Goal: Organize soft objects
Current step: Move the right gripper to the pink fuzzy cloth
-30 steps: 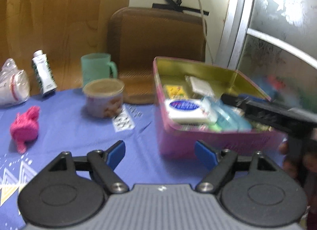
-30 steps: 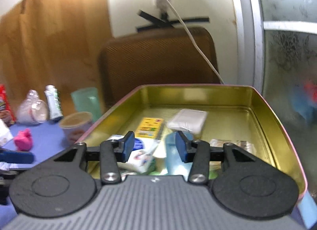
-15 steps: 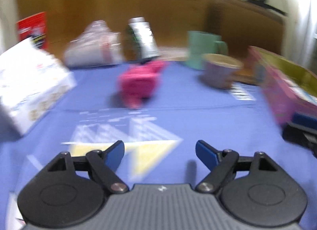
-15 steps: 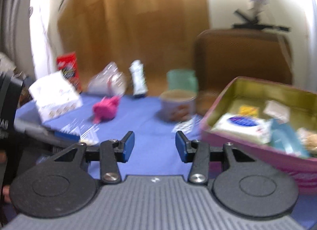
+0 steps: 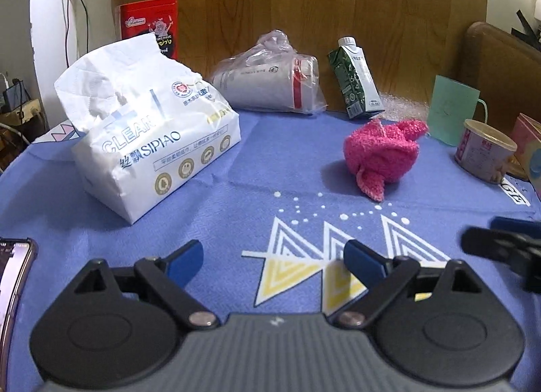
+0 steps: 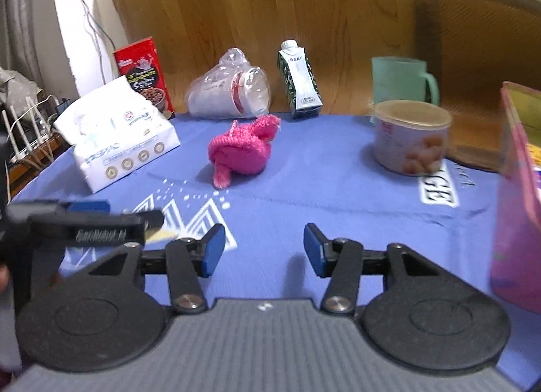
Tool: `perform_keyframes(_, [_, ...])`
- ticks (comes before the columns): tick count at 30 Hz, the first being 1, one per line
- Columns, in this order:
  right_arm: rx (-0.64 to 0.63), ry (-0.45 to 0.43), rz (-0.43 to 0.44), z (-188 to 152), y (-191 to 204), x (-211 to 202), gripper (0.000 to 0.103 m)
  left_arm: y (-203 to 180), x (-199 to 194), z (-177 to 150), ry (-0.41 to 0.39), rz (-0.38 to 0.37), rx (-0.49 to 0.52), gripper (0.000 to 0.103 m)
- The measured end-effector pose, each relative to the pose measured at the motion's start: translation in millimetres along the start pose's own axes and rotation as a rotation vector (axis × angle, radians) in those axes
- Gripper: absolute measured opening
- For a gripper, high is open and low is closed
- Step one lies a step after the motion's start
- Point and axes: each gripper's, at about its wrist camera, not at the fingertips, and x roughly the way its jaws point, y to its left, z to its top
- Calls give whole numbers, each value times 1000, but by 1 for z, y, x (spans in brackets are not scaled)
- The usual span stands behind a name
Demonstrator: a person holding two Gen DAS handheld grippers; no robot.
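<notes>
Swung away from the pink tin (image 6: 520,196) toward the table's left half; both pairs of jaws just widened, nothing between.

Pink knitted toy (image 5: 382,152) at one o'clock of left gripper (image 5: 272,258), eleven of right gripper (image 6: 262,248). Tissue pack (image 5: 148,142) at ten.

Risk: converging grippers colliding, or squashing the soft toy.

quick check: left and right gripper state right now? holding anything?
Left gripper: open, nothing between its fingers; jaws have just been opening.
Right gripper: open, nothing held; jaws have just been opening too.
</notes>
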Motion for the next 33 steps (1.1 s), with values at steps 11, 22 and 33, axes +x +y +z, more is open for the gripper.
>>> perform_keyframes(11, [-7,5,-65,1,3,18,60,0,-1,-1,-3,-22,-7,96])
perform_keyframes(22, [21,-4,-60,2,-1,20,59,0,-2,-2,-2,-32,-9,99])
perform_keyframes(33, [37,-10,-67,1,-1,19,60,1,-1,-2,2,-42,-9,102])
